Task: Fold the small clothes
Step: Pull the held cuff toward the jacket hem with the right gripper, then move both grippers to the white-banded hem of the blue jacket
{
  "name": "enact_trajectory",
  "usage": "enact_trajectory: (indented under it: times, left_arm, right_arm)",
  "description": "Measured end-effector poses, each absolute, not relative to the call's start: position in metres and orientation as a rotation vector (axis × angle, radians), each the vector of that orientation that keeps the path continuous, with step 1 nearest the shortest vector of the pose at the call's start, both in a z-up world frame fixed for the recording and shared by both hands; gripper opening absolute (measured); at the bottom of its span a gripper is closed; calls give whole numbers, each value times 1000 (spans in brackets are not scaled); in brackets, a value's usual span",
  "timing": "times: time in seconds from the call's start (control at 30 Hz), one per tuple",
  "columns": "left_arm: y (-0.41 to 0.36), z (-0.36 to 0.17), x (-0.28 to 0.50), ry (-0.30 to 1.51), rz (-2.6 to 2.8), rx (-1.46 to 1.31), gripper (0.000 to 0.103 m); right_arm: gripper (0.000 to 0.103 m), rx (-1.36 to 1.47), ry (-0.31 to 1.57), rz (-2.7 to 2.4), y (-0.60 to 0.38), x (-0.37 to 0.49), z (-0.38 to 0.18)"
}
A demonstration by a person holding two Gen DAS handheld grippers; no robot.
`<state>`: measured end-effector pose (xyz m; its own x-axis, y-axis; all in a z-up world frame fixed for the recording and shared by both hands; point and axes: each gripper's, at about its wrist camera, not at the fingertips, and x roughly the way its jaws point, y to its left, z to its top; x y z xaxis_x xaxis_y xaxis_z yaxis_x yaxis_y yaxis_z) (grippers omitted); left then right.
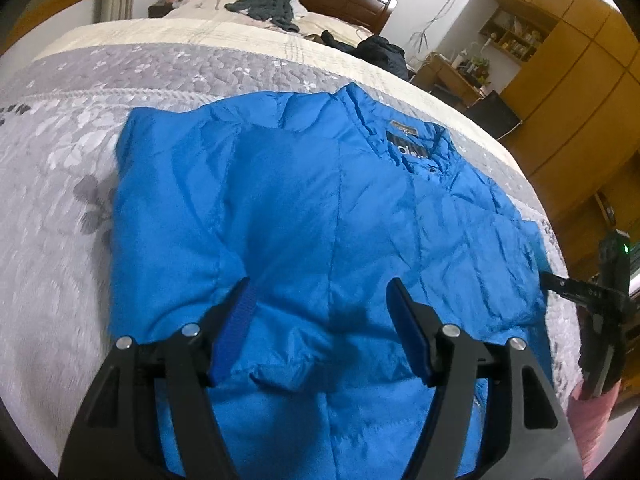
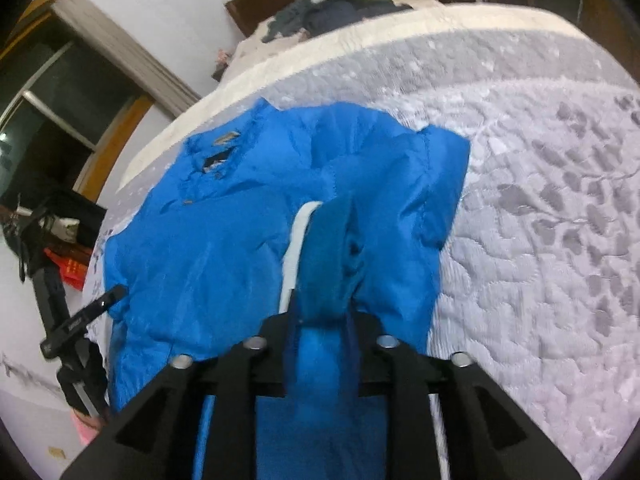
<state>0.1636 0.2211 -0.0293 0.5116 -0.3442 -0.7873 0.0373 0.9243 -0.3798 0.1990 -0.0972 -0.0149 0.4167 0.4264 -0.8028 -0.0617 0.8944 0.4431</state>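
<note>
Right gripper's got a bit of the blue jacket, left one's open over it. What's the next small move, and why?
Probably carry the right gripper across, laying its pinched fold over the jacket. Its jaws are shut on cloth, while the left gripper hangs open, holding nothing, and the jacket lies mostly flat on the bed.

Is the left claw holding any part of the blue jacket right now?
No, the left claw hangs wide open above the blue jacket, with nothing caught between its two blue pads.

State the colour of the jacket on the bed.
Bright blue jacket, clearest in the left wrist view.
</note>
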Motion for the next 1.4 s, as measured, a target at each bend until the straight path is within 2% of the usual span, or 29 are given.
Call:
enact_trajectory:
  times: [0.03,0.17,0.23,0.3,0.4,0.53,0.87,1.4]
  left_arm:
    - [223,-26,160,1014,-234,-340,69]
    - [230,-10,132,1017,-218,-340,70]
    - [232,-3,111,1012,-225,-311,76]
    - [237,-1,86,1021,-214,-276,77]
    - [247,-4,44,1042,-196,-232,82]
    - [266,-16,-7,1073,-154,-219,83]
    - [294,-46,-100,1113,-173,-399,83]
    - [261,-53,-122,1140,-275,-377,84]
  right_arm:
    - [44,366,1084,326,-99,192,-8]
    - [54,285,1027,345,-107,149,17]
    - [58,248,1017,371,-110,125,22]
    - [63,225,1018,393,-111,103,22]
    - [63,204,1043,424,-113,69,13]
    - [68,185,1050,446,-116,19,0]
    - [69,213,1068,442,-121,-59,-19]
    - [70,274,1148,523,-106,-97,-53]
